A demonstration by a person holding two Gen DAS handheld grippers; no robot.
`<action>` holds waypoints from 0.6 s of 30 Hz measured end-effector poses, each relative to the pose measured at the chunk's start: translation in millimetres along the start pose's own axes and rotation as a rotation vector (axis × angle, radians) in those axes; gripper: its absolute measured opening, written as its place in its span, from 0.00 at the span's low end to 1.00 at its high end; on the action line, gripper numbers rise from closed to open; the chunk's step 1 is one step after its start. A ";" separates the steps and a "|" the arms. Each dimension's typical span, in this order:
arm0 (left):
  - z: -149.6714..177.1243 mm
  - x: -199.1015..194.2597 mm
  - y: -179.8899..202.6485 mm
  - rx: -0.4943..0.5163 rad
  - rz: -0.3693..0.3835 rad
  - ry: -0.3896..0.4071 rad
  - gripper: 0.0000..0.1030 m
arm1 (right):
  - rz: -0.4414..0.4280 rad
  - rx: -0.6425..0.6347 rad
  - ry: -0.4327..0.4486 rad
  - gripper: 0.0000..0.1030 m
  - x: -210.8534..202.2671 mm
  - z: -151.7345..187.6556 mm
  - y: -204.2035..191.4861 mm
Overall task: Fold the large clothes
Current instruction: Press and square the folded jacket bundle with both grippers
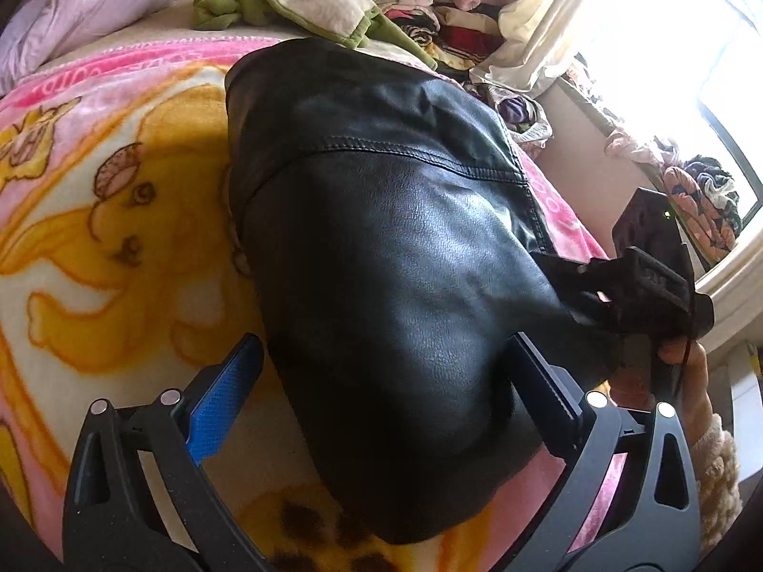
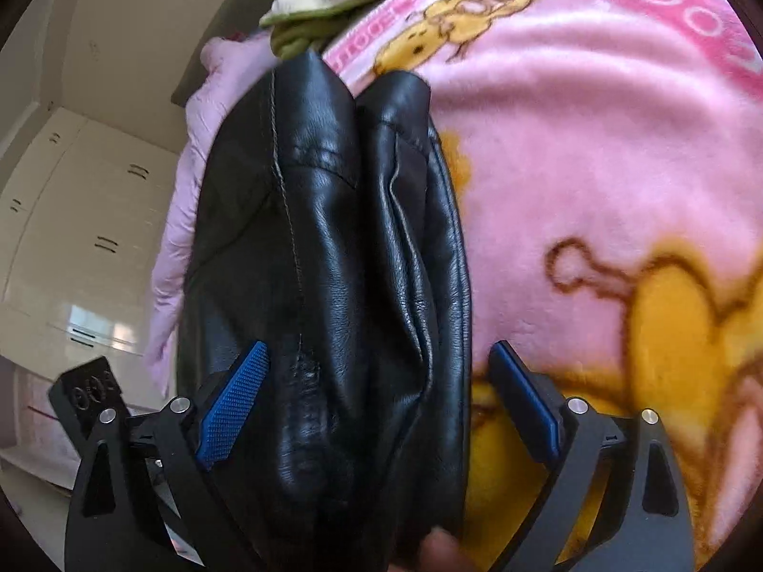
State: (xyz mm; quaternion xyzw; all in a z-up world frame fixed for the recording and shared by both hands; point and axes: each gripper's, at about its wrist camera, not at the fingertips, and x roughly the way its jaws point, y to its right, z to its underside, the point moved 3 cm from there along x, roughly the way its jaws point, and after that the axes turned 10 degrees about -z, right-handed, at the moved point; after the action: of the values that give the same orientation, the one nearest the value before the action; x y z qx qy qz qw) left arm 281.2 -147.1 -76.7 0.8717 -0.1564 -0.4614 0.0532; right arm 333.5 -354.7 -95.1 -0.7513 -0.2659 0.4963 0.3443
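The black leather jacket (image 1: 381,248) looks heavy, slick and stiff-creased, best pinched at a seamed edge; both tongs, left (image 1: 381,395) and right (image 2: 376,400), gape apart over it, clamping nothing

Bed (image 1: 143,43), pink cartoon blanket (image 1: 119,200), black leather jacket (image 1: 381,248)

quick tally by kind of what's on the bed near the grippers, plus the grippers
black leather jacket: 1
pink cartoon blanket: 1
green and cream garment: 1
lilac quilt: 1
grippers: 2, left gripper and right gripper, both open
total: 6
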 end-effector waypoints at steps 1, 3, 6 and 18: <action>-0.7 0.9 -1.2 -0.003 0.000 -0.001 0.92 | 0.002 0.009 -0.005 0.85 4.6 1.8 -3.3; -2.3 0.0 -5.5 -0.012 -0.005 -0.005 0.92 | -0.059 0.018 -0.041 0.77 12.9 5.2 -12.5; -5.3 -2.8 -15.9 -0.016 -0.037 -0.012 0.92 | -0.039 -0.055 -0.075 0.77 26.0 15.9 -35.9; -8.8 -31.9 -71.8 -0.061 -0.107 0.015 0.92 | -0.049 -0.119 -0.022 0.74 73.7 29.4 -91.1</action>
State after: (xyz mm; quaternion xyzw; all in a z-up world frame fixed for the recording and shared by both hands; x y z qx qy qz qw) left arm 287.7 -69.4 -63.6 0.8802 -0.0951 -0.4615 0.0564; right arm 327.9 -236.0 -73.4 -0.7582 -0.3171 0.4792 0.3082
